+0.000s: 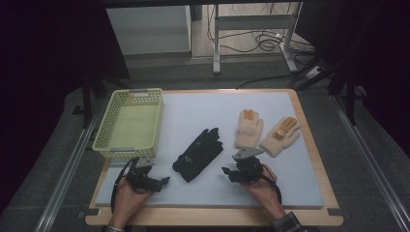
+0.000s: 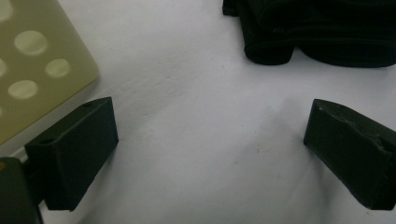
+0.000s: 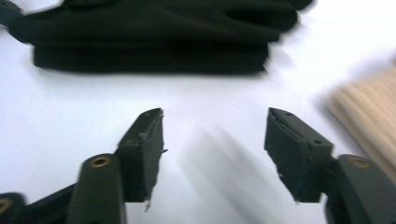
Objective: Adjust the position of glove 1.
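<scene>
Table (image 1: 309, 188) with white mat; yellow basket (image 1: 129, 123) sits left of the black glove (image 1: 198, 153), two tan gloves (image 1: 267, 133) to its right. Black glove lies flat mid-mat, between both grippers, untouched. Left hand-held gripper (image 1: 163, 181) just left of its cuff, jaws wide, empty. Right hand-held gripper (image 1: 227, 172) just right of the cuff, jaws also spread, empty. Glove looks soft, light, floppy: it'll likely drape, so pinch the thick cuff edge, not the fingers.

On the table: 1 black glove (image 1: 198, 154) at 6 o'clock, 2 beige gloves (image 1: 249, 128) (image 1: 281, 137) at 3 o'clock, 1 yellow basket (image 1: 103, 130) at 9 o'clock, 2 grippers (image 1: 165, 181) (image 1: 226, 171) nr the front edge.
</scene>
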`<state>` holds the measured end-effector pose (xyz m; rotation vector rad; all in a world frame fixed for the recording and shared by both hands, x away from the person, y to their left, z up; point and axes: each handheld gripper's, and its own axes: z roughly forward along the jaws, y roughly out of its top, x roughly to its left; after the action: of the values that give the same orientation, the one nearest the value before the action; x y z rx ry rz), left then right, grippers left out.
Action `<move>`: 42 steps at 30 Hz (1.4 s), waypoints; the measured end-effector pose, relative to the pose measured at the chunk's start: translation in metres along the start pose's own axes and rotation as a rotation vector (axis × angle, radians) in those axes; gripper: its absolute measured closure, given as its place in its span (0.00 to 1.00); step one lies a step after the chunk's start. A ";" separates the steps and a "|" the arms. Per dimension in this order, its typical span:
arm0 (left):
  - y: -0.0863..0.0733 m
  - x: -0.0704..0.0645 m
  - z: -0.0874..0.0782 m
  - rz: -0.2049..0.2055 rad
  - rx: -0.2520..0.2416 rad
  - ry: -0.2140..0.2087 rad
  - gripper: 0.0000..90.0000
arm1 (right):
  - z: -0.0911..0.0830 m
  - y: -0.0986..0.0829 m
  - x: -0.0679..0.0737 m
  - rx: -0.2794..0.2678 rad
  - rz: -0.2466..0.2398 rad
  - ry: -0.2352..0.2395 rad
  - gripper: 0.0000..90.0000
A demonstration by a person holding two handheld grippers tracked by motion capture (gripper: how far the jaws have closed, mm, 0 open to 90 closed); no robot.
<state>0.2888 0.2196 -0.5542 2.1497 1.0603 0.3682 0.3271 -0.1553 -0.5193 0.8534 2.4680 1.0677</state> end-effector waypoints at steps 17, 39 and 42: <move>0.000 -0.001 -0.001 0.010 -0.001 0.000 0.04 | -0.019 -0.038 -0.041 0.028 0.081 -0.080 0.24; 0.040 -0.028 -0.008 0.067 -0.013 -0.103 0.00 | -0.018 -0.039 -0.041 0.031 0.089 -0.098 0.20; 0.053 -0.031 -0.006 0.068 -0.019 -0.111 0.00 | -0.018 -0.039 -0.041 0.030 0.089 -0.098 0.20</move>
<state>0.2971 0.1763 -0.5117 2.1668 0.9201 0.2860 0.3342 -0.2120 -0.5338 1.0087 2.3905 0.9943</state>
